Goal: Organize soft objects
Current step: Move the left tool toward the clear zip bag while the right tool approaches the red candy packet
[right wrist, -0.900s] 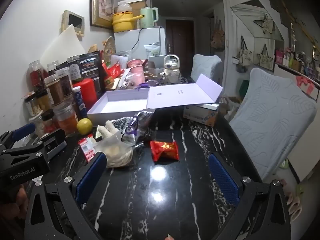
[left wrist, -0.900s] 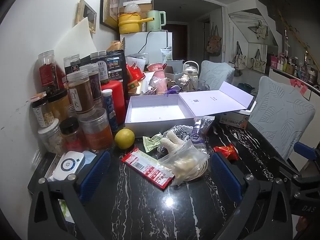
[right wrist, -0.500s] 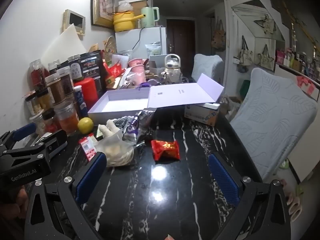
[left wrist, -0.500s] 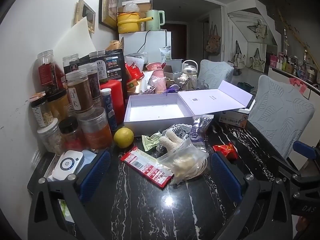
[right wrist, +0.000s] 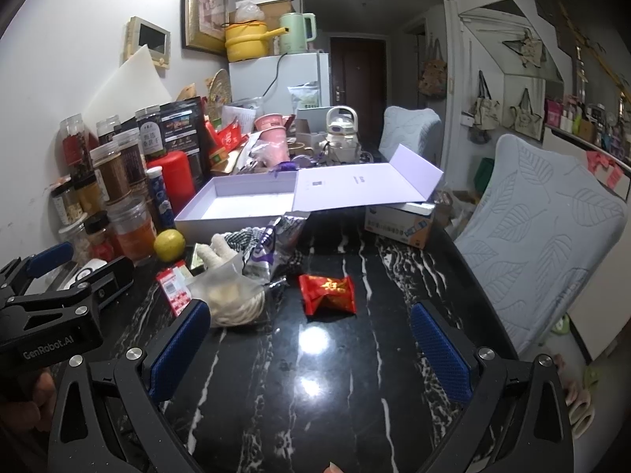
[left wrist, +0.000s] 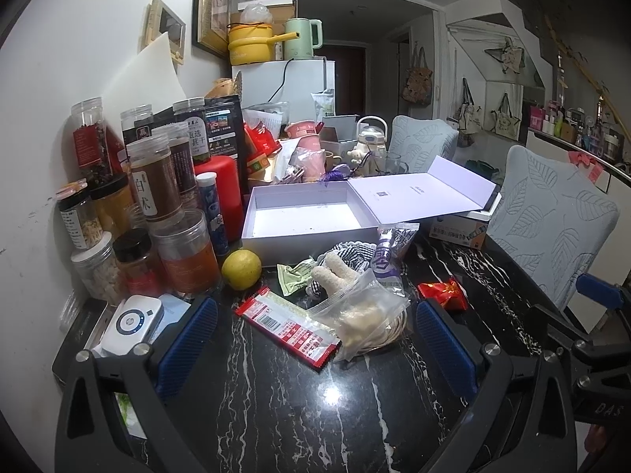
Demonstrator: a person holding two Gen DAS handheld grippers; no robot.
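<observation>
While both sets of fingers point(left wrist: 189, 339) point(right wrist: 177, 347) gape wide, empty, the clear bag point(left wrist: 366, 315) lies untouched

Dim indoor light overall, cool in tone, from overhead. Two bright glare spots on the glossy black table point(right wrist: 315, 414), one on the same table point(left wrist: 330, 393) in the left view. Brightest area inside the open box point(left wrist: 307, 216), nearly washed out. Dark doorway point(right wrist: 357, 79) at the back, detail lost there. Strong fisheye bending toward the edges, black corners around both frames. Wall point(left wrist: 59, 59) at left evenly lit, soft shadows only. Sharp in the centre, softer at the rim.
</observation>
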